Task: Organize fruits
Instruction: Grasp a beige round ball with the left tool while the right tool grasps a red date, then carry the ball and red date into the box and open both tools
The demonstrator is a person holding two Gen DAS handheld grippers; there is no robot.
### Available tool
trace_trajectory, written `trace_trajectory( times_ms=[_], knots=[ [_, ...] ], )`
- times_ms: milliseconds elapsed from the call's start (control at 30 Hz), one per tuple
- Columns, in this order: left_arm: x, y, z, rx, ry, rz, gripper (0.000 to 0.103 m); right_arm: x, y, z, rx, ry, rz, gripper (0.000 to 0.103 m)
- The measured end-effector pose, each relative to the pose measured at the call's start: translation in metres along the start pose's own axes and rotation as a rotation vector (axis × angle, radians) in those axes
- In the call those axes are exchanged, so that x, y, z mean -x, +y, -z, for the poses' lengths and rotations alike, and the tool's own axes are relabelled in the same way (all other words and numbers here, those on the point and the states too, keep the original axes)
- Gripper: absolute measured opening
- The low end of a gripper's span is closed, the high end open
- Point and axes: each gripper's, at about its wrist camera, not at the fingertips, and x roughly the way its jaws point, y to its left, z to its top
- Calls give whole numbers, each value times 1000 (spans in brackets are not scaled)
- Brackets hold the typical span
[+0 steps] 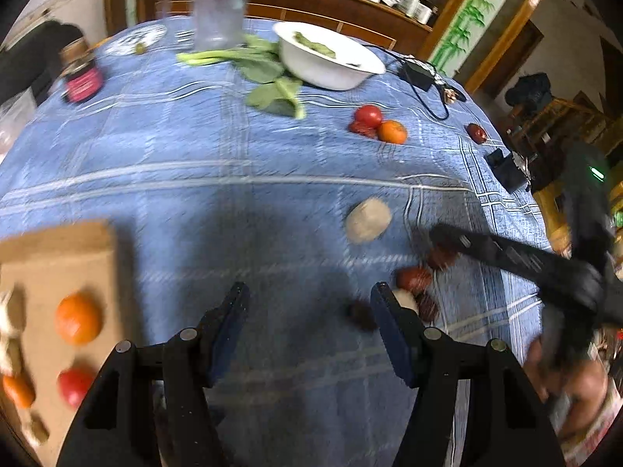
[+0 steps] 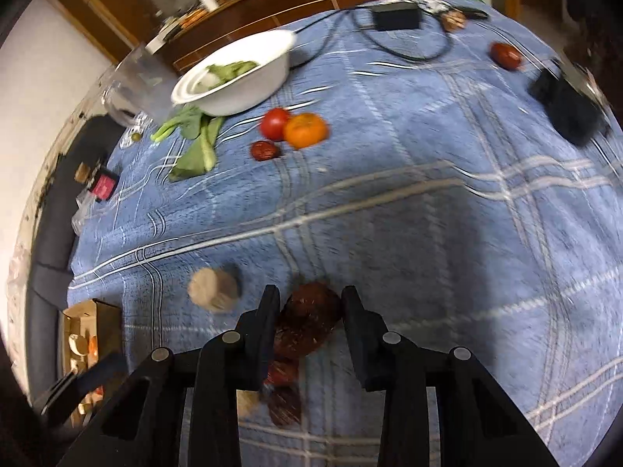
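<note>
My right gripper point(image 2: 311, 295) is shut on a dark red date point(image 2: 309, 321) that fills the gap between its fingers, low over the blue checked tablecloth point(image 2: 428, 233). More red dates point(image 2: 284, 373) lie just behind it. In the left wrist view the right gripper point(image 1: 444, 239) reaches into that cluster of dates point(image 1: 413, 278). My left gripper point(image 1: 309, 295) hangs open over bare cloth with nothing between its fingers. A cardboard box point(image 1: 58, 257) at the left holds an orange point(image 1: 79, 318) and a tomato point(image 1: 74, 386). A beige round fruit point(image 1: 368, 220) lies mid-table.
Farther back a tomato point(image 2: 274, 122), an orange point(image 2: 305, 129) and a date point(image 2: 264, 150) sit together; a lone date point(image 2: 505, 55) lies far right. A white bowl point(image 2: 233, 78), leafy greens point(image 2: 194, 144), a clear container point(image 1: 220, 7), a jar point(image 1: 80, 74) and black devices point(image 2: 566, 111) stand around the rim.
</note>
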Motion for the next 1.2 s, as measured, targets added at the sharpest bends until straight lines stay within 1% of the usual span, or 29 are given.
trace_trajectory(
  times_ms=[133, 267, 300, 333, 367, 400, 467, 600, 700, 800, 900, 1000, 1067, 1200],
  knots=[
    [-29, -22, -18, -65, 16, -4, 64, 16, -18, 8, -20, -17, 2, 35],
    [-53, -39, -31, -130, 39, -14, 63, 21, -24, 16, 11, -23, 36, 35],
    [-56, -42, -32, -141, 45, -18, 57, 21, -25, 17, 10, -20, 36, 35],
    [-58, -45, -34, -161, 34, -37, 52, 21, -28, 18, 6, -16, 32, 35],
    [-59, -47, -35, -175, 37, -40, 34, 20, -29, 19, 4, -12, 29, 35],
    [-58, -48, -36, -183, 40, -42, 27, 18, -30, 20, 5, -8, 26, 35],
    [-56, -46, -35, -180, 47, -28, 27, 14, -31, 21, -1, 1, 18, 35],
    [-50, -41, -27, -179, 45, -40, 27, 10, -26, 19, 16, -20, 35, 36],
    [-39, -33, -19, -152, 40, -27, 27, 8, -18, 19, 56, -20, 62, 35],
    [-28, -27, -12, -121, 30, -13, 27, 10, -17, 22, 57, -18, 56, 34],
    [-9, -19, -2, -70, 14, 16, 27, 15, -18, 27, 47, -15, 39, 34],
    [12, -12, 9, -39, -13, 31, 27, 25, -17, 34, 39, -12, 18, 34],
    [29, -3, 19, -1, -33, 41, 27, 32, -13, 39, 36, -11, -2, 34],
    [65, 27, 42, 97, -65, 36, 27, 41, 9, 50, 53, 3, -73, 34]
  ],
)
